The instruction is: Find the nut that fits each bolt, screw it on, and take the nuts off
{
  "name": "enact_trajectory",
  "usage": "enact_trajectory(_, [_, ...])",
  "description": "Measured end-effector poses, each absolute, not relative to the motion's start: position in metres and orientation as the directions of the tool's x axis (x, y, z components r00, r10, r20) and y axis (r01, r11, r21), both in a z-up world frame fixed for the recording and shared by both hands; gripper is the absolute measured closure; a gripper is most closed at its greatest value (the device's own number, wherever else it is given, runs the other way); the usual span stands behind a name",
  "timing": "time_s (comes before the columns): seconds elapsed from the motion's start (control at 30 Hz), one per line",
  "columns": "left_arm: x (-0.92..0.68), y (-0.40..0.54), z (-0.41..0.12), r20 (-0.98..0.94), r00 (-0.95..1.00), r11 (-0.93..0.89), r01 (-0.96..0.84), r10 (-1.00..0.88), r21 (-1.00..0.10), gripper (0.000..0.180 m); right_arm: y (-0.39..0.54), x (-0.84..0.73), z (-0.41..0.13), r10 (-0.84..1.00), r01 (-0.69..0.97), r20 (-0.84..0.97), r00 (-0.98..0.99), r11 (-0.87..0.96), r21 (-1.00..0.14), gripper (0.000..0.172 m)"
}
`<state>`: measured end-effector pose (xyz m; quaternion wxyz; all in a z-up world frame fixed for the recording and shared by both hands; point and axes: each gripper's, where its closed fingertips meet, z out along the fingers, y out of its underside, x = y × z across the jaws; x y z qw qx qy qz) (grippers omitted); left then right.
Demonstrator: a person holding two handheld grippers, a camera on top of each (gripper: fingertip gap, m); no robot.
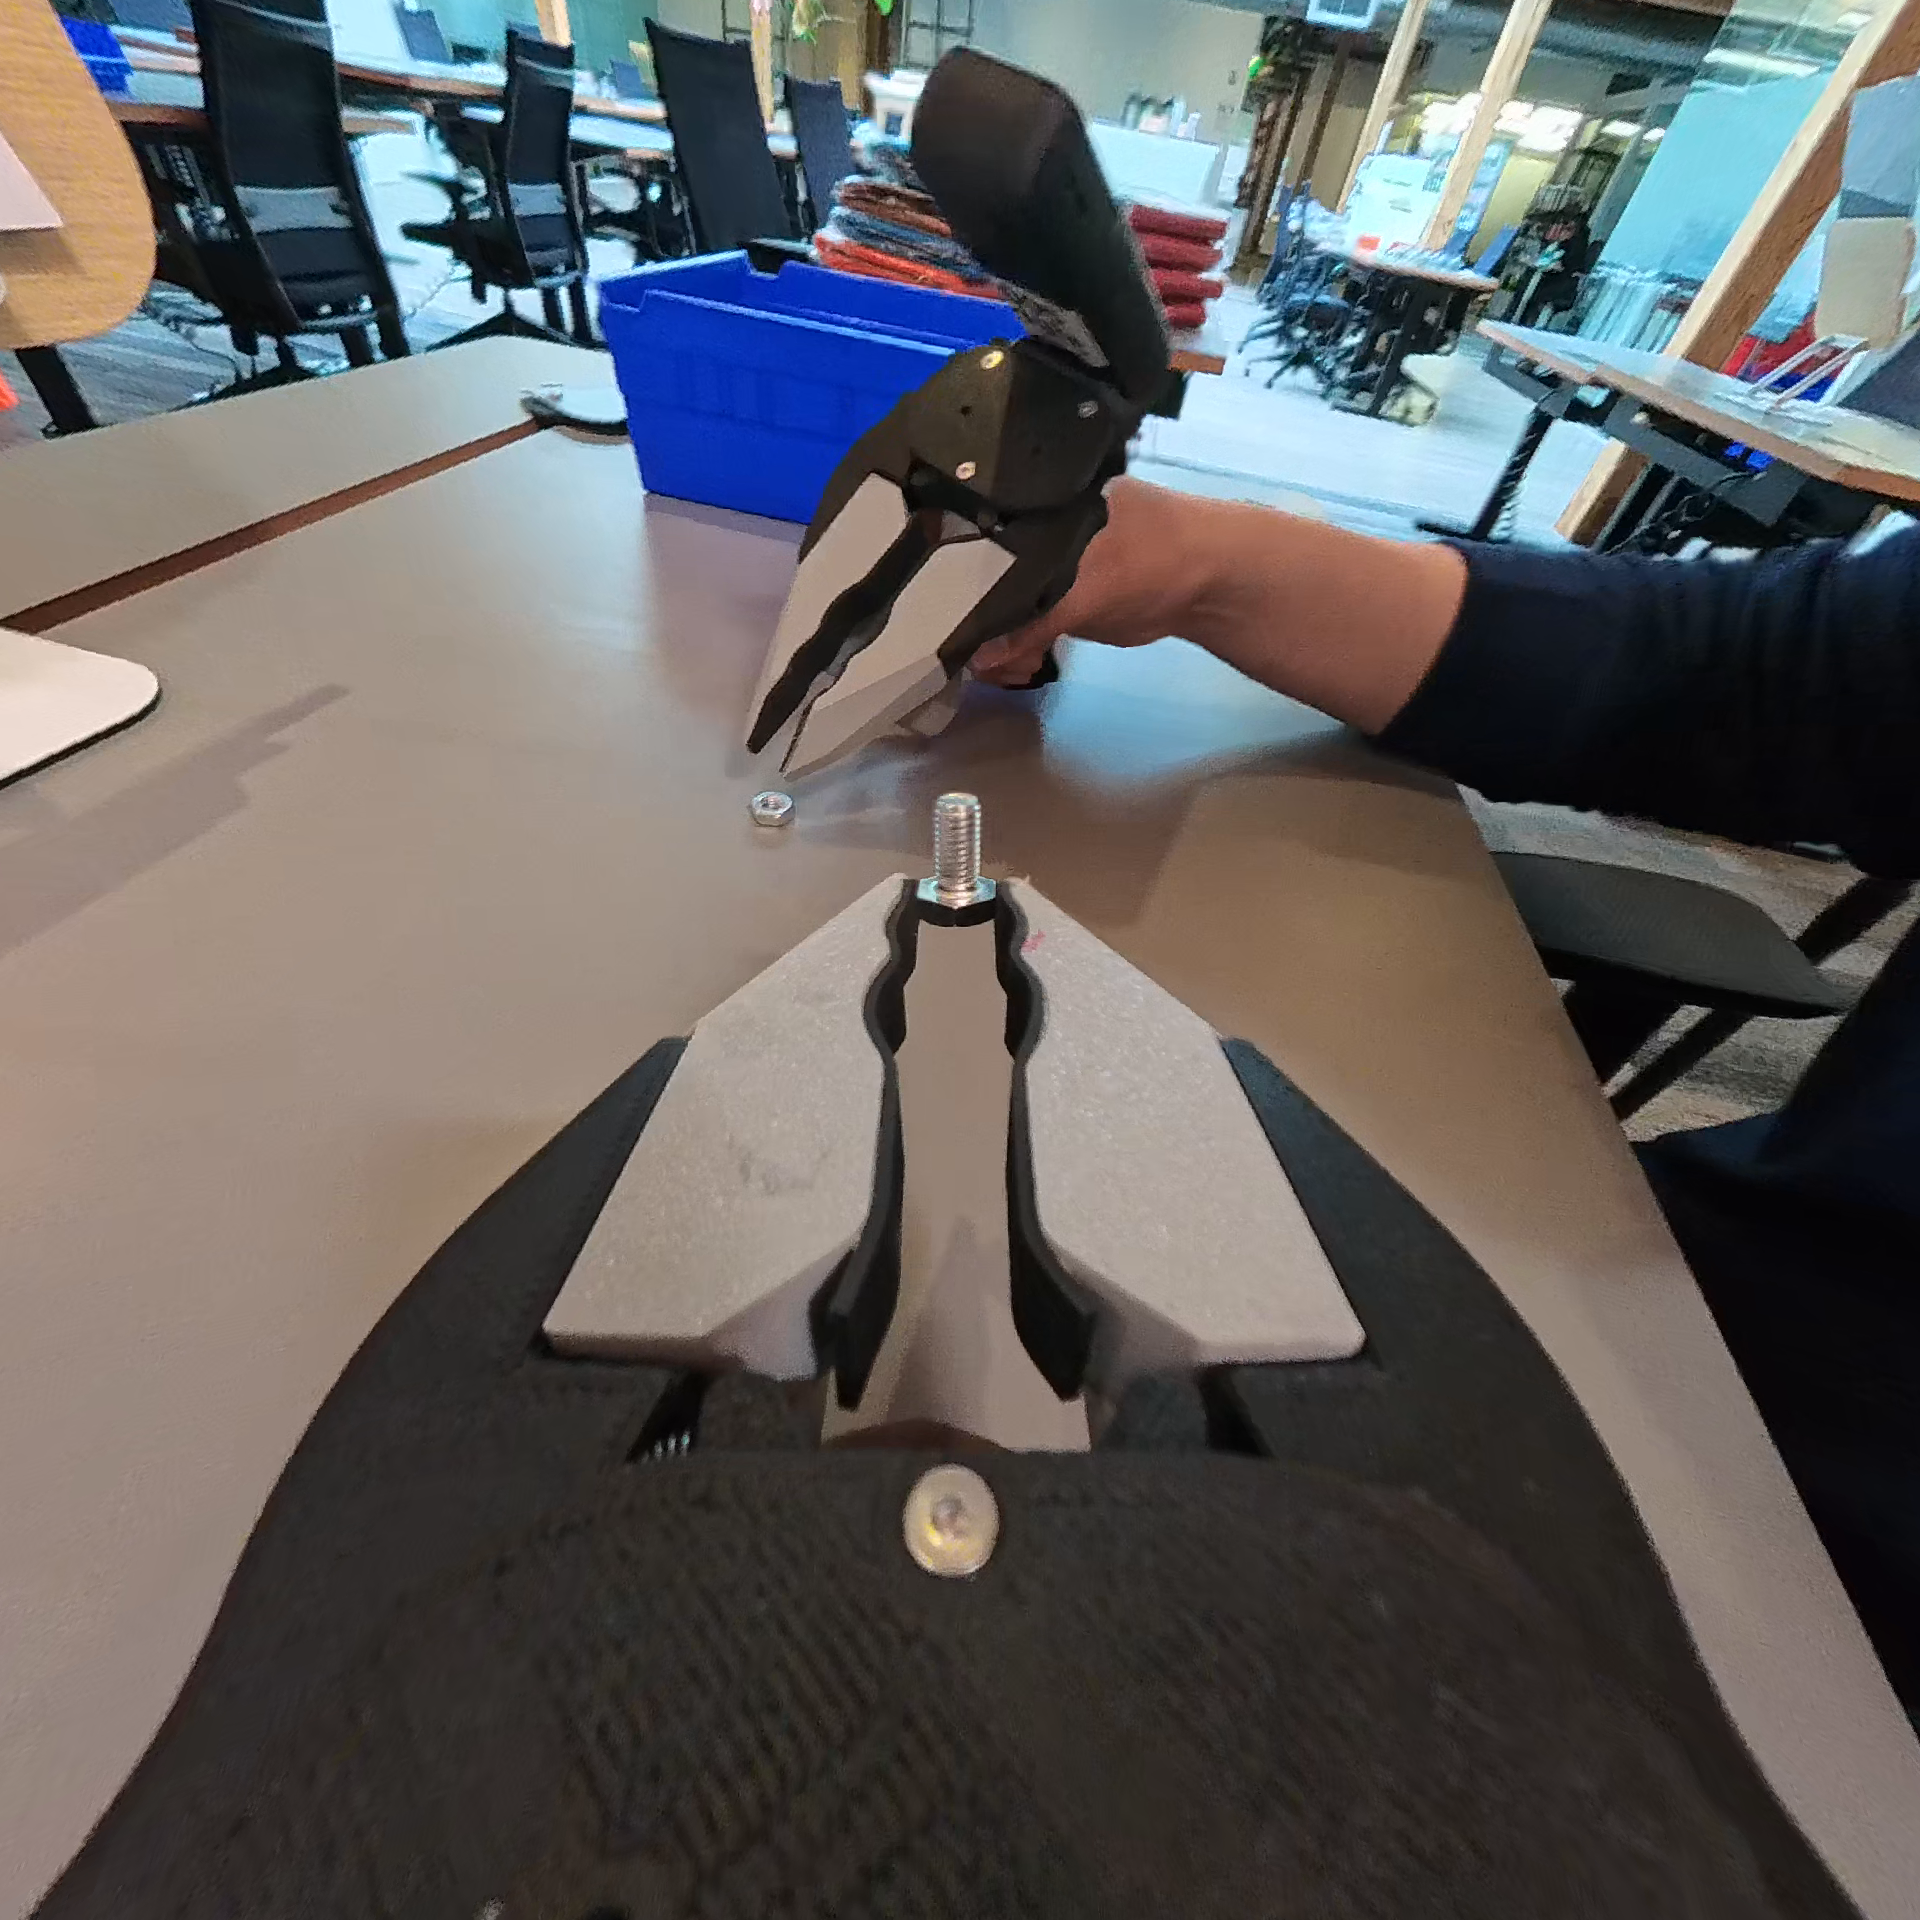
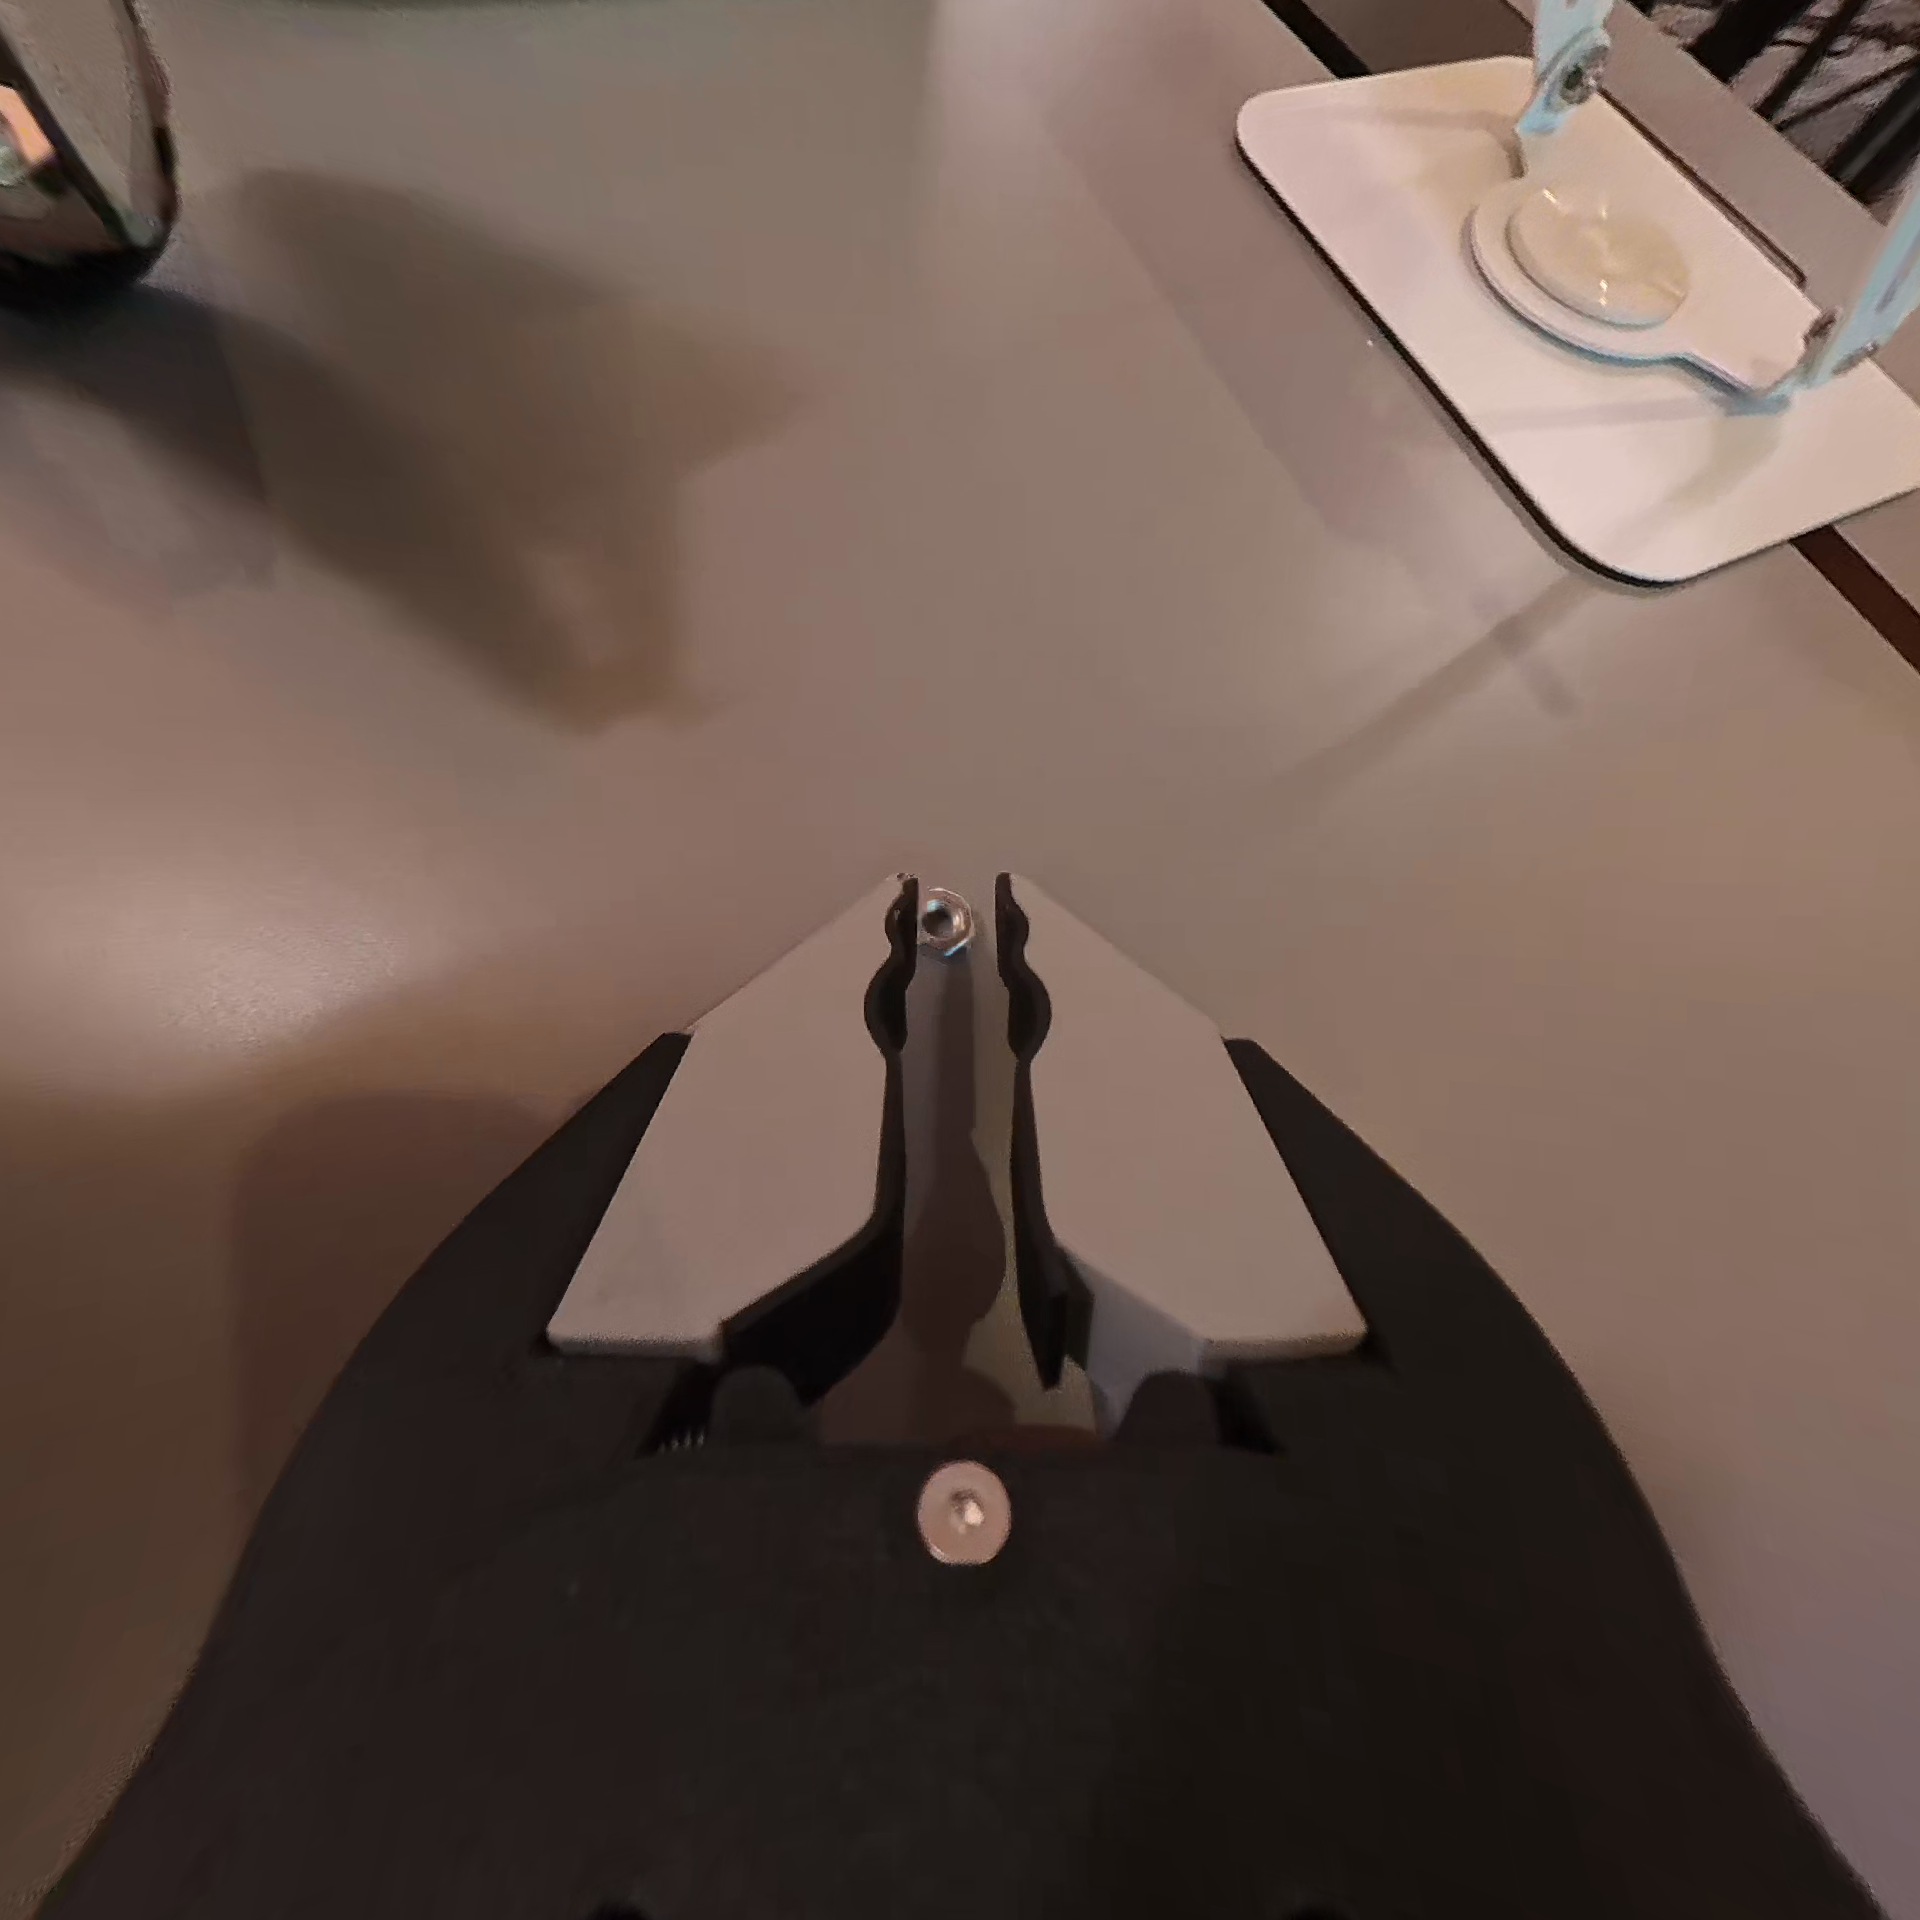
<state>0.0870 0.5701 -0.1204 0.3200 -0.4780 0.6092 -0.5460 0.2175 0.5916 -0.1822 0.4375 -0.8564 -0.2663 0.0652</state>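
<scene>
- Grey tabletop (image 1: 364, 935) carries a blue plastic bin (image 1: 769, 384).
- Left gripper (image 1: 957, 902) clamps an upright silver threaded bolt (image 1: 956, 836) by its hex head.
- Right gripper (image 2: 945, 914) hovers, fingers narrowly parted, above a loose small silver hex nut (image 2: 943, 925).

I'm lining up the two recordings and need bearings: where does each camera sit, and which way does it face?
Left wrist view: sits on the left gripper, looking forward, level over the table toward a blue bin; its fingers grip a bolt by the head, thread up. The right gripper, hand and sleeve show beyond.
Right wrist view: sits on the right gripper, tilted down at the table; open fingers straddle a nut.
Shared: the nut, the table, the white base plate.
</scene>
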Motion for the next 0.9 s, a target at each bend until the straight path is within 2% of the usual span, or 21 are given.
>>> enact_trajectory(0.23, [0.079,0.558,-0.106,0.129,-0.453,-0.069,-0.146,-0.882,-0.987,0.168,0.592,0.216,-0.193,0.591,0.463,0.129,0.796,-0.457,-0.759,0.152])
enact_trajectory(0.33, [0.077,0.551,-0.104,0.105,-0.488,-0.051,-0.124,-0.866,-0.991,0.168,0.591,0.215,-0.2,0.614,0.502,0.145,0.776,-0.462,-0.731,0.16])
enact_trajectory(0.5, [0.075,0.544,-0.104,0.086,-0.52,-0.029,-0.116,-0.85,-0.993,0.168,0.59,0.208,-0.198,0.635,0.521,0.163,0.755,-0.43,-0.737,0.161])
enact_trajectory(0.7, [0.075,0.544,-0.104,0.091,-0.522,-0.035,-0.116,-0.848,-0.993,0.168,0.569,0.143,-0.122,0.746,0.38,0.051,0.664,-0.278,-0.882,0.161])
enact_trajectory(0.8, [0.075,0.543,-0.104,0.085,-0.523,-0.03,-0.113,-0.848,-0.993,0.168,0.555,0.101,-0.084,0.822,0.378,0.061,0.566,-0.193,-0.906,0.161])
enact_trajectory(0.9, [0.075,0.541,-0.104,0.078,-0.522,-0.023,-0.111,-0.849,-0.994,0.168,0.549,0.078,-0.072,0.855,0.418,0.072,0.513,-0.176,-0.891,0.161])
